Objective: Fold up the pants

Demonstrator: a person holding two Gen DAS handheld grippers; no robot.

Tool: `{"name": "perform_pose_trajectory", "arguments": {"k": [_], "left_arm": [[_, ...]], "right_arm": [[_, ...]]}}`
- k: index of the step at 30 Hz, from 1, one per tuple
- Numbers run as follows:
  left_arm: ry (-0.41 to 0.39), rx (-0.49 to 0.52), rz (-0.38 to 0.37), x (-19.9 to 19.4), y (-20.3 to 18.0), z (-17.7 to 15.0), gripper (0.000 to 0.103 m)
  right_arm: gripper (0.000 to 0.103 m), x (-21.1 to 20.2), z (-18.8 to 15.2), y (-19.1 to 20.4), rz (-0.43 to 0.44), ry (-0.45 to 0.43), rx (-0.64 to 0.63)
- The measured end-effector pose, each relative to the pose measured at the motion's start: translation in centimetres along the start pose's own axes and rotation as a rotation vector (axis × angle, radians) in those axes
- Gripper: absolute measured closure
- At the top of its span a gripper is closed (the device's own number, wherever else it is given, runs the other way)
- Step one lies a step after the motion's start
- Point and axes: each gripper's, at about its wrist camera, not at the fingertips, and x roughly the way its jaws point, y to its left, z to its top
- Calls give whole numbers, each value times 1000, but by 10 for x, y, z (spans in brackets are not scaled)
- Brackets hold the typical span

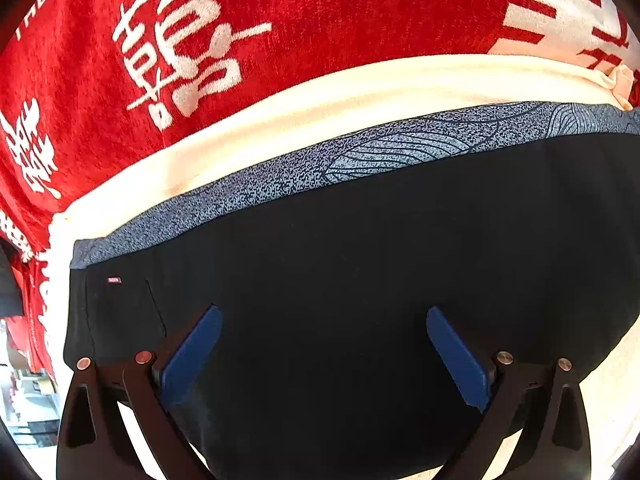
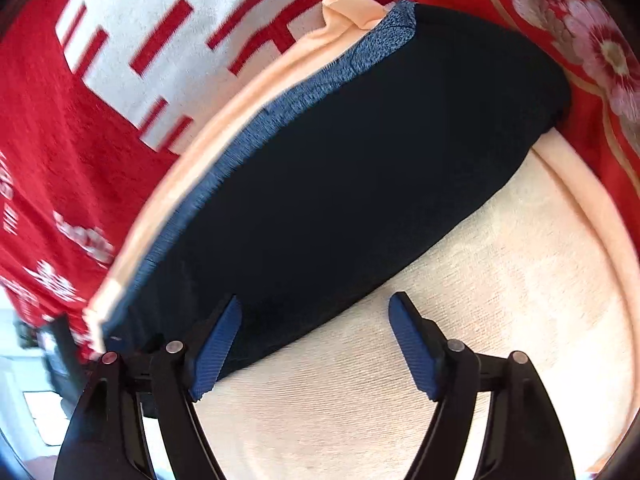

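On cream cloth (image 2: 460, 280), folded black pants (image 1: 360, 260), grippers apart

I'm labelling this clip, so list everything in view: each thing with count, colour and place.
Black pants with speckled blue-grey waistband: one, lying flat on the cream cloth.
Cream towel-like cloth: one, under the pants.
Red blanket with white characters: one, beneath and beyond the cream cloth.
Red fabric with pink flowers: one, far right.
Left tool: blue pads, open above the pants.
Right tool: blue pads, open over the pants' edge.
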Motion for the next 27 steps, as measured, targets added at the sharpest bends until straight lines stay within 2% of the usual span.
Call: {"name": "perform_pose_trajectory", "arguments": {"k": [2,5,8,16,21,24,27], "left_arm": [[11,8,6,-1,-1,3,0],[31,12,-13,-5,-2,8,0],[14,32,-41,-16,-10,11,0],[-11,85,-125,-38,-47,17,0],[-23,129,-127,-45,-72,18,0],[-25,109,-148,-48,-83,23,0],[-21,77,-183,-54,-98,31,0]], "right_arm": [[24,-15,0,-6,43,-43,36],[24,-29,2,-15,47,-84,72],[24,-40,4,-31,42,-112,125],[24,-46,11,-57,42,-152,219],[24,-46,12,-71,76,-172,276],[38,-49,12,-76,85,-187,285],[41,-50,12,-82,92,-201,307]]}}
